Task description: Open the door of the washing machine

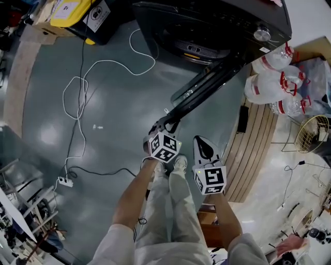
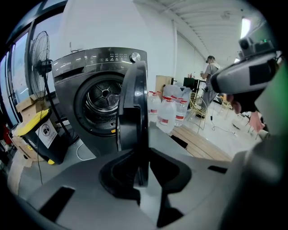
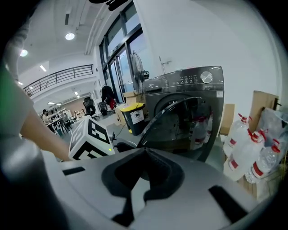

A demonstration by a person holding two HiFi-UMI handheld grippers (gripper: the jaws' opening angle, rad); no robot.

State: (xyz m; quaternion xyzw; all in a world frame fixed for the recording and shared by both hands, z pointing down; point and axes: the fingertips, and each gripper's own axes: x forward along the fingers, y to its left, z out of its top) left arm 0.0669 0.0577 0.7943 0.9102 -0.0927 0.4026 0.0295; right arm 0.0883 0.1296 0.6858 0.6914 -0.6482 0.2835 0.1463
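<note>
The dark grey washing machine (image 1: 217, 31) stands at the top of the head view. Its round door (image 1: 207, 85) is swung out toward me, and the drum (image 2: 104, 96) shows open behind it. My left gripper (image 1: 166, 124) is at the door's free edge. In the left gripper view the door (image 2: 135, 112) is seen edge-on, with its rim caught between the jaws of the left gripper (image 2: 140, 179). My right gripper (image 1: 201, 142) hangs just right of the left one, apart from the door, with its jaws together and nothing in them. In the right gripper view the glass door (image 3: 189, 126) lies ahead of it.
Several water bottles (image 1: 274, 77) and a wooden pallet (image 1: 253, 145) lie right of the machine. Left of it stands a yellow-lidded bin (image 1: 77, 15). A white cable (image 1: 77, 103) runs across the floor to a power strip (image 1: 65, 181). A standing fan (image 2: 40, 58) is beside the machine.
</note>
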